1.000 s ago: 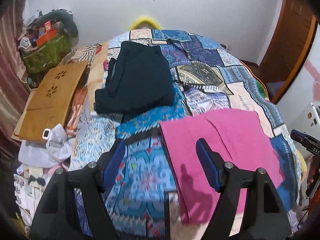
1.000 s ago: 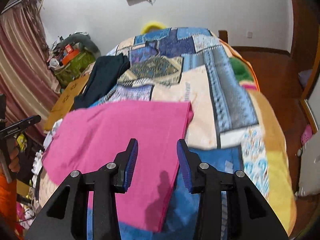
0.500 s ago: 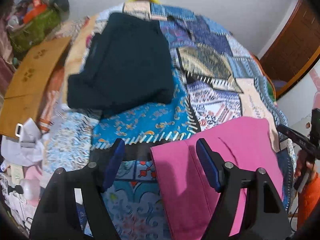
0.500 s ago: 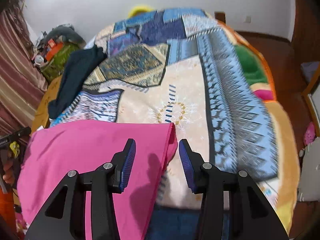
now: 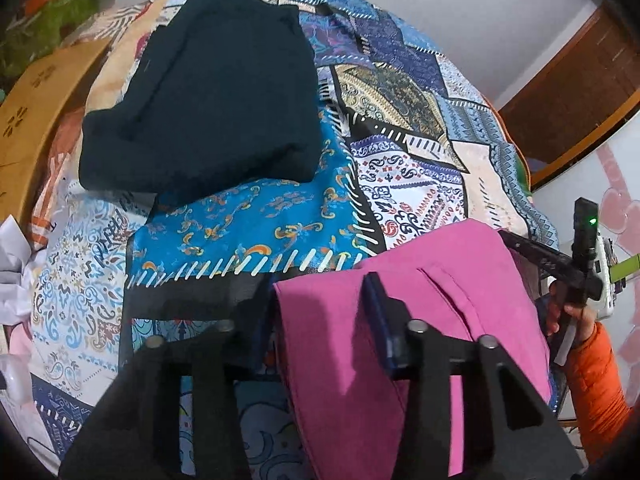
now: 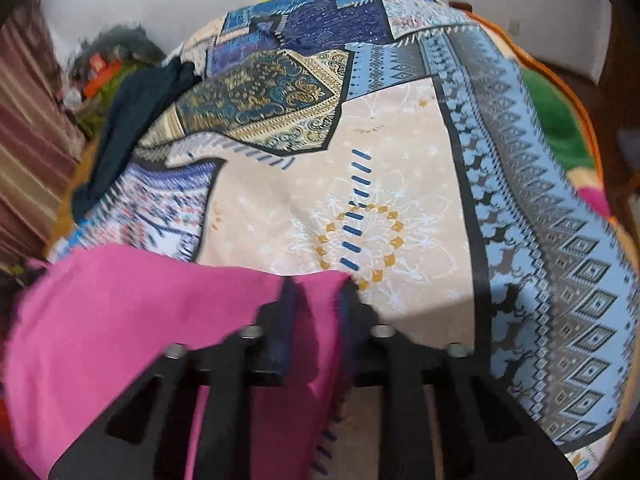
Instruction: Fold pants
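Note:
The pink pants (image 5: 448, 316) lie on the patchwork bedspread (image 5: 248, 232), near its front edge. My left gripper (image 5: 320, 320) straddles their far left corner, with the cloth between the blue pads; the jaws stand narrowed but a gap remains. My right gripper (image 6: 318, 320) straddles the far right corner of the pants (image 6: 120, 320), pink cloth bunched between its pads. In the left wrist view the right gripper's black body (image 5: 576, 264) shows past the pants' right edge, held by a hand in an orange sleeve.
A folded dark garment (image 5: 212, 92) lies on the bedspread beyond the pants, also seen in the right wrist view (image 6: 128, 120). A wooden board (image 5: 36, 108) and clutter sit left of the bed. A wooden door (image 5: 572, 92) stands at right.
Both grippers have moved forward and down onto the far edge of the pants. Their jaws have narrowed around the two far corners, and the cloth now sits between the pads.

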Motion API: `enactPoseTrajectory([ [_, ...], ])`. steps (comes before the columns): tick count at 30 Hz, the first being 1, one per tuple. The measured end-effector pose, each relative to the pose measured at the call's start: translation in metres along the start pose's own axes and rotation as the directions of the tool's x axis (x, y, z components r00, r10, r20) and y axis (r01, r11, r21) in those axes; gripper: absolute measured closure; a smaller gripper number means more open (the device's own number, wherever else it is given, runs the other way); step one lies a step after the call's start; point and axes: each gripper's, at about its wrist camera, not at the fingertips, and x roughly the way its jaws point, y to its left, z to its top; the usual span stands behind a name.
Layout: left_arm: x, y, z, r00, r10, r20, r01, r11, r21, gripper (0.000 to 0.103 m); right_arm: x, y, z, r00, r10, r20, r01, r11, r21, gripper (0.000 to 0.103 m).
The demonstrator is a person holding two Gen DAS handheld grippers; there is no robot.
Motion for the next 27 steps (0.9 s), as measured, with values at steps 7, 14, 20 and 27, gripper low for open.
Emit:
enactPoseTrajectory([
  [7, -0.006, -0.001, -0.012, 0.989, 0.136, 0.061, -0.139, 0.989, 0.044, 0.066, 0.007, 0.007, -0.003, 0.997, -0.078, -0.009, 0.077, 0.993, -0.086, 0.101],
  [14, -0.009, -0.006, -0.010, 0.979, 0.193, 0.066, -0.198, 0.977, 0.076, 0.057, 0.005, 0.011, -0.001, 0.995, -0.097, -0.018, 0.095, 0.991, -0.095, 0.101],
  [20, -0.040, -0.013, -0.008, 0.960, 0.252, 0.119, -0.266, 0.957, 0.119, 0.049, -0.043, 0.024, 0.005, 0.989, -0.106, 0.107, 0.117, 0.988, -0.101, 0.094],
  [27, -0.075, -0.034, -0.003, 0.956, 0.213, 0.201, -0.245, 0.958, 0.151, 0.035, -0.095, 0.075, 0.005, 0.974, 0.077, 0.213, -0.040, 0.984, -0.175, 0.063],
])
